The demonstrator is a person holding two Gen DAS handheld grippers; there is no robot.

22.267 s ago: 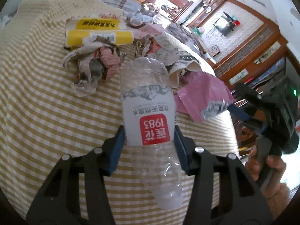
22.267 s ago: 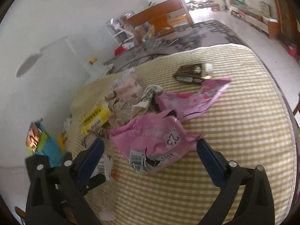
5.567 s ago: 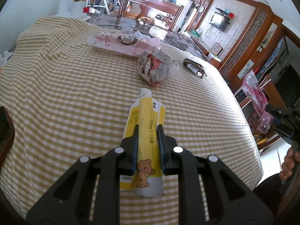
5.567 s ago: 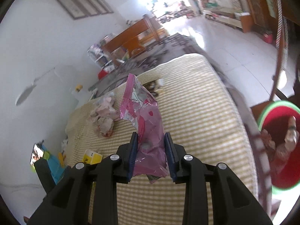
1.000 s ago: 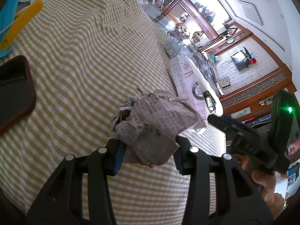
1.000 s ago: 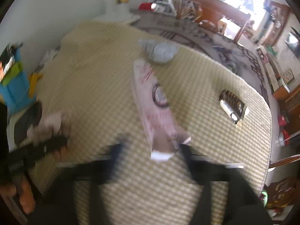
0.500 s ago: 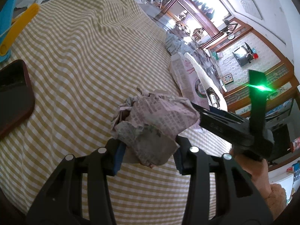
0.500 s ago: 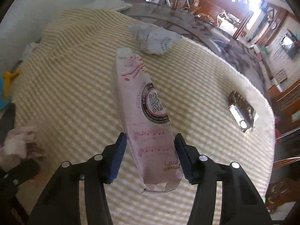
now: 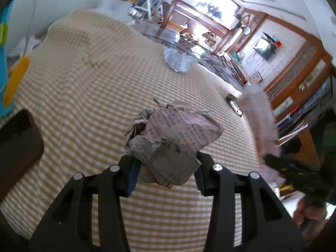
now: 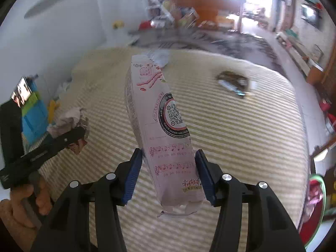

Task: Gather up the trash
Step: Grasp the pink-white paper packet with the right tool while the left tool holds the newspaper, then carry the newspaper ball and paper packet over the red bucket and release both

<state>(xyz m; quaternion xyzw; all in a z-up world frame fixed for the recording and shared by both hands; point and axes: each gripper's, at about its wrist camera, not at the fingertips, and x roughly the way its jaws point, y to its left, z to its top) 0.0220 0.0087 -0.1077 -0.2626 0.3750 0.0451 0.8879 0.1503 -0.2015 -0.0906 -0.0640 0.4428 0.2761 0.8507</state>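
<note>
Your right tongs have lifted the pink wrapper off the worktop; left tongs grip crumpled newspaper. Hold both firmly, swing toward the bin at four o'clock.

Dark wrapper blurred; red bin edge-cropped

Bright daylight floods in from a blown-out doorway at 12 o'clock. Strong fisheye bending darkens the rims. Motion blur smears the far furniture and the table.
</note>
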